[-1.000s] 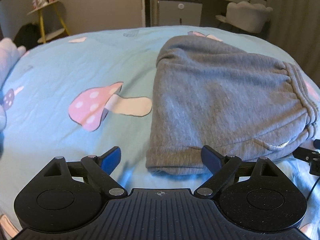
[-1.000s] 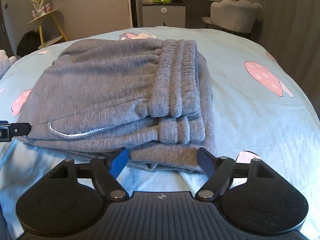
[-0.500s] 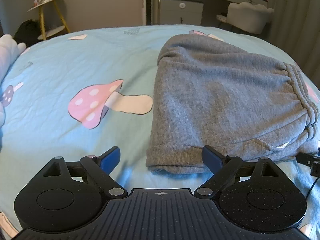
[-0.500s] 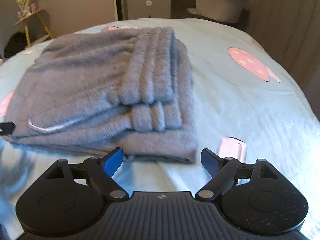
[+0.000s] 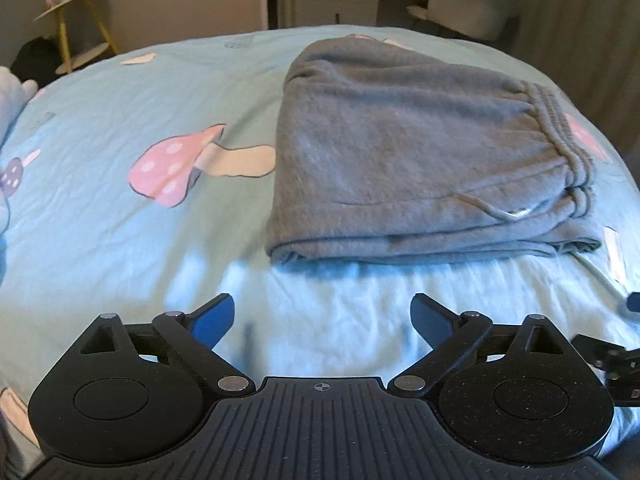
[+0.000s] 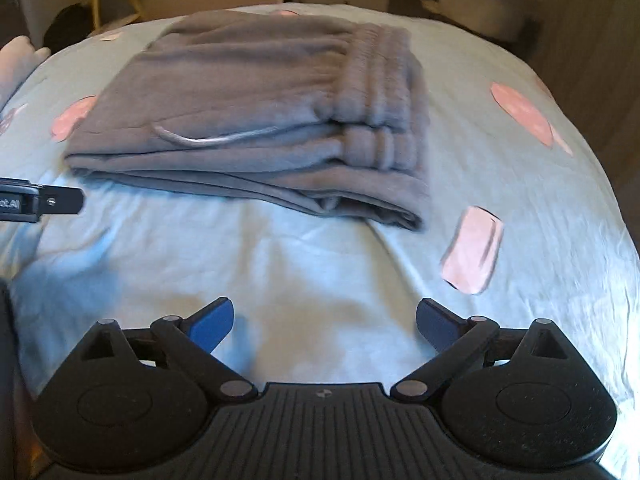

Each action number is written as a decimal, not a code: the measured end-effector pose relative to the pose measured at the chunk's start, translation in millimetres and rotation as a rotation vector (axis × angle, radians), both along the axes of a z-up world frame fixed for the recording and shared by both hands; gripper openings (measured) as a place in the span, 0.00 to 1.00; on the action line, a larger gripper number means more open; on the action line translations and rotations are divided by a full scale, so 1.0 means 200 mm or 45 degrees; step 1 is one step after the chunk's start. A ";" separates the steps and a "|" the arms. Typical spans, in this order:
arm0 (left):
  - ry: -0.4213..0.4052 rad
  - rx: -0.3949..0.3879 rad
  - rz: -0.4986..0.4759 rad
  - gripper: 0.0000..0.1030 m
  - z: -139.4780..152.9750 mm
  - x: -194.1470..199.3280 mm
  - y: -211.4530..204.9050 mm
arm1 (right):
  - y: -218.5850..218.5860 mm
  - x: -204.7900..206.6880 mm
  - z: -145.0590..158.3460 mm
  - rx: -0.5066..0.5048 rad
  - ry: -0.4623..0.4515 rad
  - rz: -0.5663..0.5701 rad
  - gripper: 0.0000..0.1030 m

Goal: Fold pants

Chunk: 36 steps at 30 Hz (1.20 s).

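The grey sweatpants (image 5: 420, 152) lie folded in a flat stack on the light blue bedsheet (image 5: 120, 200), waistband to the right. They also show in the right wrist view (image 6: 256, 116), with the ribbed waistband at the right end. My left gripper (image 5: 322, 316) is open and empty, held back from the stack's near edge. My right gripper (image 6: 325, 322) is open and empty, also well short of the pants. The left gripper's side (image 6: 40, 204) shows at the left edge of the right wrist view.
The sheet has pink mushroom prints (image 5: 180, 168) left of the pants. A white plush (image 5: 12, 96) lies at the far left. Beyond the bed stand a yellow side table (image 5: 76, 20), a cabinet (image 5: 336, 0) and a pale chair (image 5: 472, 4).
Both grippers have pulled back from the folded pants toward the near edge of the bed. The pants have stayed in place.
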<state>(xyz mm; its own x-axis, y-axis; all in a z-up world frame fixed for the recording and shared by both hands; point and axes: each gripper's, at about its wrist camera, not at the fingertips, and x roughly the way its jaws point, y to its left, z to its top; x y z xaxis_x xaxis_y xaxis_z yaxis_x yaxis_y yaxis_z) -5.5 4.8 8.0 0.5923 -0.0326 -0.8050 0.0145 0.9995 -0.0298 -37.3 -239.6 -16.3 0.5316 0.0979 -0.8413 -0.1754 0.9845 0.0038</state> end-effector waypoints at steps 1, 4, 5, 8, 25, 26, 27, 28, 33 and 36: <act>0.002 -0.006 -0.004 0.98 0.00 -0.01 0.00 | 0.02 -0.01 0.01 0.010 -0.019 0.002 0.96; 0.023 -0.013 -0.012 0.98 -0.01 -0.02 0.00 | 0.06 -0.02 0.04 0.030 -0.061 -0.008 0.96; 0.023 -0.018 -0.007 0.98 -0.01 -0.02 0.00 | 0.07 -0.01 0.04 0.030 -0.076 -0.016 0.96; 0.034 -0.056 0.013 0.98 -0.01 -0.02 0.02 | 0.07 -0.02 0.04 0.039 -0.110 -0.040 0.96; 0.061 -0.005 0.024 0.98 -0.05 -0.01 0.00 | 0.08 -0.04 0.02 0.025 -0.167 -0.057 0.96; 0.061 -0.006 0.023 0.98 -0.05 -0.01 0.00 | 0.08 -0.04 0.03 0.025 -0.170 -0.056 0.96; 0.060 -0.005 0.026 0.98 -0.05 -0.01 0.00 | 0.08 -0.04 0.03 0.028 -0.172 -0.054 0.96; 0.061 -0.006 0.028 0.98 -0.05 -0.01 0.00 | 0.08 -0.04 0.03 0.030 -0.174 -0.054 0.96; 0.064 -0.008 0.030 0.98 -0.05 0.00 0.01 | 0.07 -0.04 0.03 0.031 -0.172 -0.060 0.96; 0.063 -0.007 0.029 0.98 -0.05 0.00 0.01 | 0.07 -0.05 0.03 0.027 -0.174 -0.061 0.96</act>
